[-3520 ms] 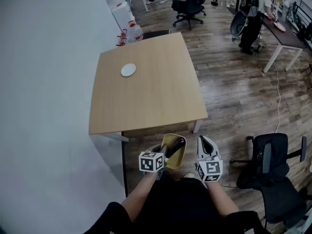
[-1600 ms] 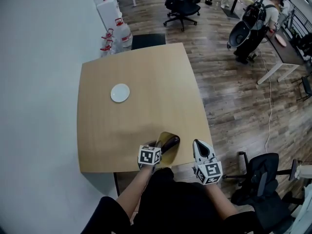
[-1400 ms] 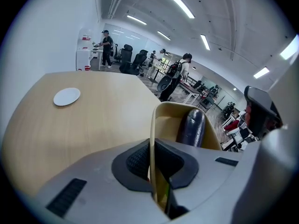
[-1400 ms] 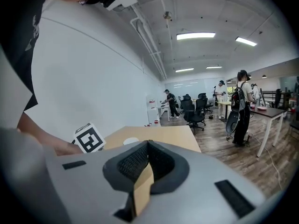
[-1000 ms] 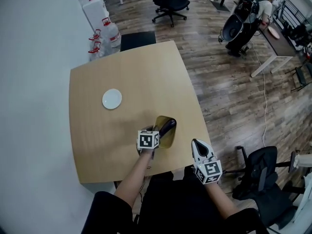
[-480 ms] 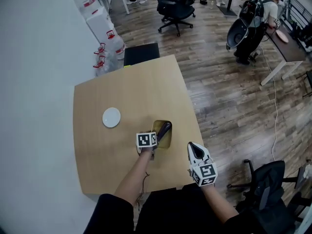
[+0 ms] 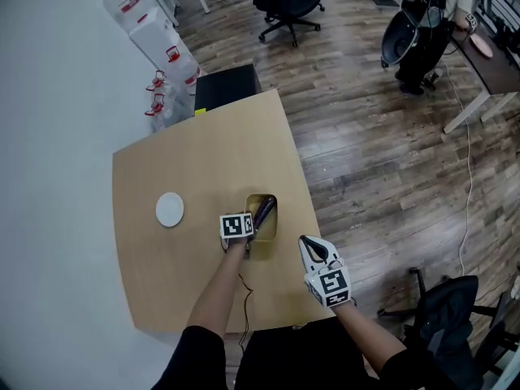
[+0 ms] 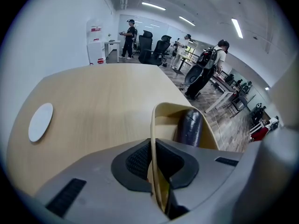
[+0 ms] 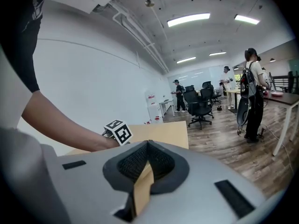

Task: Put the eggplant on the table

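A dark purple eggplant (image 7: 264, 211) (image 8: 188, 126) lies in a beige tub (image 7: 267, 227) (image 8: 164, 111). My left gripper (image 7: 251, 231) (image 8: 152, 149) is shut on the tub's thin near rim and holds it over the right middle of the light wooden table (image 7: 195, 161). I cannot tell whether the tub touches the tabletop. My right gripper (image 7: 309, 244) (image 9: 146, 146) hangs shut and holds nothing, above the table's right front edge and a little right of the tub.
A small white plate (image 7: 170, 209) (image 8: 40, 121) lies on the table, left of the tub. A black box (image 7: 226, 84) and water bottles (image 7: 157, 97) stand past the far edge. A black office chair (image 7: 455, 319) is at lower right, and people stand far off.
The view has advanced from in front of the table to over it. My left gripper carried the tub with the eggplant out over the tabletop. The right gripper came along, still shut.
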`<state>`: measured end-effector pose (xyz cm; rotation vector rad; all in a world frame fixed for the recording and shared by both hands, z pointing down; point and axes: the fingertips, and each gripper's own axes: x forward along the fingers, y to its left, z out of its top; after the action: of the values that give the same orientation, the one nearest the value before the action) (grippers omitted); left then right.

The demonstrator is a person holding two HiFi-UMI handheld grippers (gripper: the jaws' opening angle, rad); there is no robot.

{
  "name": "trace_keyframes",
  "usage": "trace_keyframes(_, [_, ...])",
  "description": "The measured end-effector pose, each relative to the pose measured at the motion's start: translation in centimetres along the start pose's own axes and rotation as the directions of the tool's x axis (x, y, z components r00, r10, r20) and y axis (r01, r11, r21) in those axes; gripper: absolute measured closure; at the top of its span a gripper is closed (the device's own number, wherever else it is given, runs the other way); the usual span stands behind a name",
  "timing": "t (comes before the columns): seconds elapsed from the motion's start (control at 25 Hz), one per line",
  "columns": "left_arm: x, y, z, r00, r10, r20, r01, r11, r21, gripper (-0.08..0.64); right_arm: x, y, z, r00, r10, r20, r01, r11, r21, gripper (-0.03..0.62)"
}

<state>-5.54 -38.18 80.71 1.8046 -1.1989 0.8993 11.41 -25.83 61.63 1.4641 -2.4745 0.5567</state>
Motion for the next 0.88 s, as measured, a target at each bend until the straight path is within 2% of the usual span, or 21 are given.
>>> trace_keyframes(0.28, [3.7, -0.9, 0.1, 1.000, 0.016, -0.012, -0.016, 0.999, -0.030, 0.541, 0.8, -5.2, 0.2, 1.000, -0.006, -0.026, 0.006, 1.000, -0.014, 0.532])
trace_keyframes(0.44, [4.8, -1.1, -0.8, 0.999, 0.005, -0.040, -0.009, 0.995, -0.099, 0.541, 0.4, -7.0, -1.1, 0.998, -0.036, -0.048, 0.035, 0.999, -0.016, 0.532])
trace_keyframes(0.52, [4.8, -1.2, -0.9, 0.999, 0.010, -0.052, -0.017, 0.992, -0.126, 0.540, 0.2, -7.3, -1.6, 0.997, -0.044, -0.060, 0.043, 0.999, -0.008, 0.532])
trace_keyframes(0.72, [4.5, -1.9, -0.4, 0.999, 0.002, -0.038, -0.006, 0.995, -0.099, 0.540, -0.1, -6.2, -2.2, 0.997, -0.023, -0.071, 0.022, 1.000, -0.017, 0.532])
trace_keyframes(0.88, [2.8, -2.0, 0.2, 1.000, -0.012, -0.008, 0.011, 0.994, -0.107, 0.538, -0.3, -4.7, -1.8, 0.998, -0.019, -0.060, 0.018, 1.000, -0.014, 0.532])
